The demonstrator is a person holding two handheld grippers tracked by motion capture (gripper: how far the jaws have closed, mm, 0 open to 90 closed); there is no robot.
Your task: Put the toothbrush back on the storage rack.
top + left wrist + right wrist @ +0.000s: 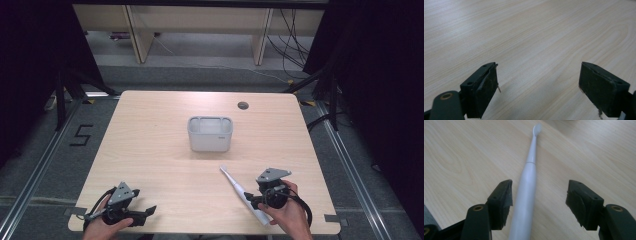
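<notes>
Both claws gape: our right claw [539, 202] straddles a smooth white toothbrush [527, 185] on pale wood-grain table [150, 150]; left claw [539, 87] rests near-left.

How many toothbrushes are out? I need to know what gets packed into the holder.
1. The white toothbrush lies on the table near its front edge, between the open jaws of the right gripper. Inside, the grey holder is partly hidden.

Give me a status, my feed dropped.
Left gripper open over bare table. Right gripper open astride white toothbrush. Grey holder ahead, path clear.
</notes>
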